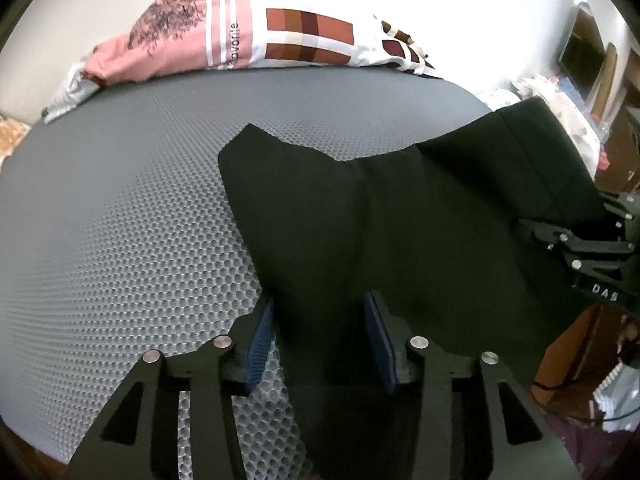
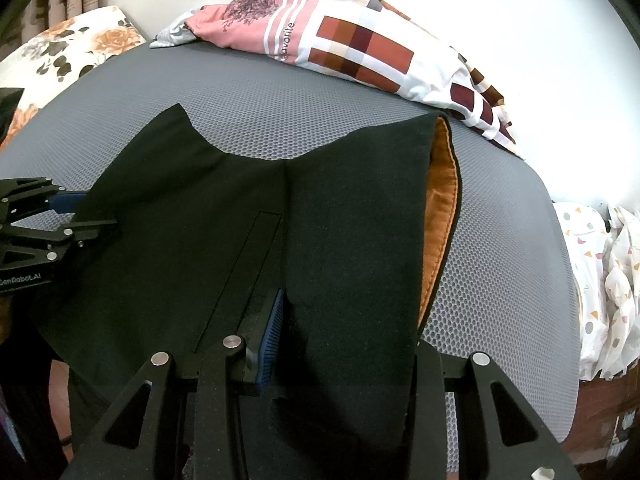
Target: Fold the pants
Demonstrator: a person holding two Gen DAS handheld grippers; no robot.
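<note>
Black pants (image 1: 400, 216) lie spread on a grey honeycomb mat (image 1: 120, 200), waistband with orange lining (image 2: 442, 216) at the right in the right wrist view. My left gripper (image 1: 320, 340) is open, its blue pads either side of the pants' near left edge. It also shows in the right wrist view (image 2: 60, 220) at the cloth's left edge. My right gripper (image 2: 344, 344) straddles the near right part of the pants (image 2: 340, 220); its left pad (image 2: 272, 336) shows, the right finger is hidden under cloth. It appears in the left wrist view (image 1: 560, 236) at the right edge.
A pink, white and brown patterned pillow (image 1: 260, 32) lies at the mat's far edge. A floral cushion (image 2: 60, 56) sits far left. White patterned bedding (image 2: 604, 288) is piled to the right. The mat's front edge is close below the grippers.
</note>
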